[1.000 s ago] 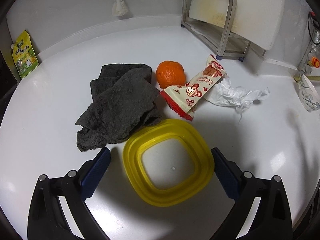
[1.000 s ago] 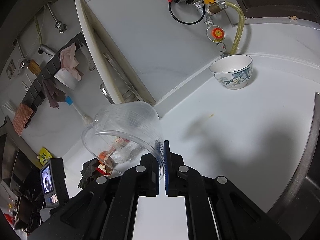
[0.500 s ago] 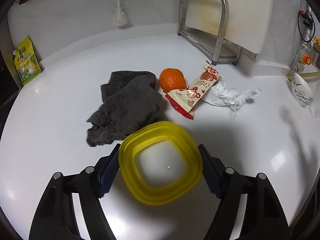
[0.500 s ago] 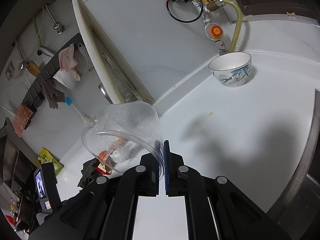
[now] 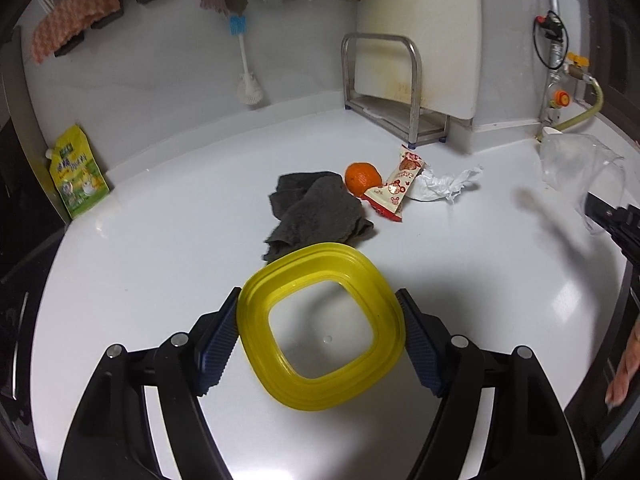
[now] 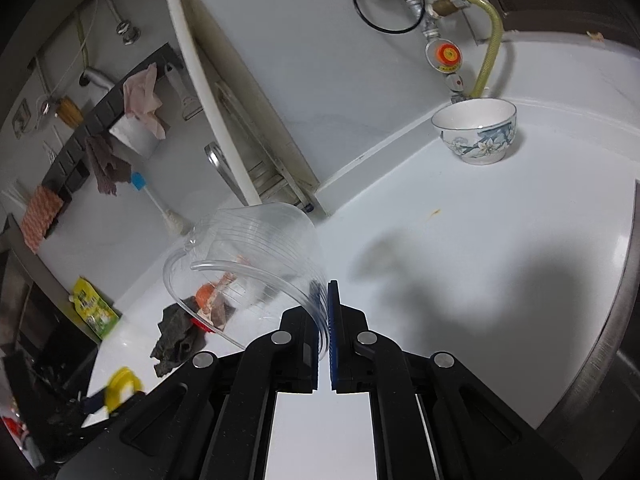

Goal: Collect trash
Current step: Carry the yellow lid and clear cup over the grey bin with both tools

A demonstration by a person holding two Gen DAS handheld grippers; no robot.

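Observation:
My left gripper (image 5: 320,328) is shut on a yellow-rimmed lid (image 5: 256,320), with a blue pad against each side, and holds it tilted above the white counter (image 5: 160,240). Beyond it lie a grey cloth (image 5: 316,212), an orange (image 5: 362,176), a red-and-white snack wrapper (image 5: 394,188) and a crumpled tissue (image 5: 440,182). In the right wrist view my right gripper (image 6: 323,300) is shut on the rim of a clear plastic container (image 6: 248,248), held tilted with its mouth toward the trash. The same container (image 5: 576,164) shows at the right of the left wrist view.
A green pouch (image 5: 76,172) leans at the far left. A metal rack (image 5: 384,92) holding a white cutting board (image 5: 420,28) stands at the back, beside a brush (image 5: 246,68). A flowered bowl (image 6: 476,132) sits by the gas hose (image 6: 488,52). A hand (image 5: 624,368) shows at the right edge.
My left gripper closed on the yellow lid, then lifted it up and back from the trash. The right gripper and its container stayed still.

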